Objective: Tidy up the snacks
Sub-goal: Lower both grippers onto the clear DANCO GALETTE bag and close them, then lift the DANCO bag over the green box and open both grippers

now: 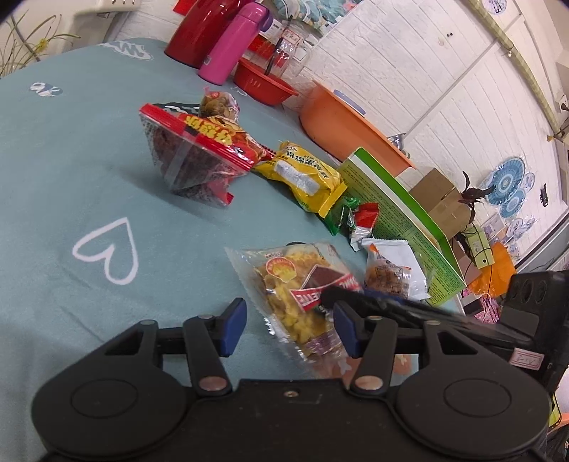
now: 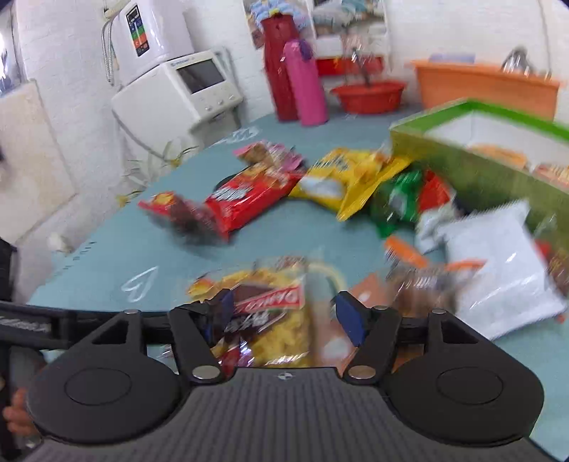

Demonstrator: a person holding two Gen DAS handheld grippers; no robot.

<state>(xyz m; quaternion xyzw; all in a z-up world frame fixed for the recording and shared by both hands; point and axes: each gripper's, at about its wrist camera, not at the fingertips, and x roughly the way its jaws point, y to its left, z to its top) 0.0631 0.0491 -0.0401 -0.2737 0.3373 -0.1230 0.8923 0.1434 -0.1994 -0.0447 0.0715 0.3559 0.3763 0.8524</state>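
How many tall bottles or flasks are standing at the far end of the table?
2. The red flask stands at the far table edge, and the pink bottle stands right beside it, next to the red basin. Others may be hidden behind them.

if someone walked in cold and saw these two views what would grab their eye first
Probably the clear packet of yellow puffed snacks, lying on the teal tablecloth right in front of both open grippers, left and right. Next, the bright scatter beyond it: a red packet standing tilted and a yellow packet beside the green box. At the back, the pink bottle stands against a red flask.
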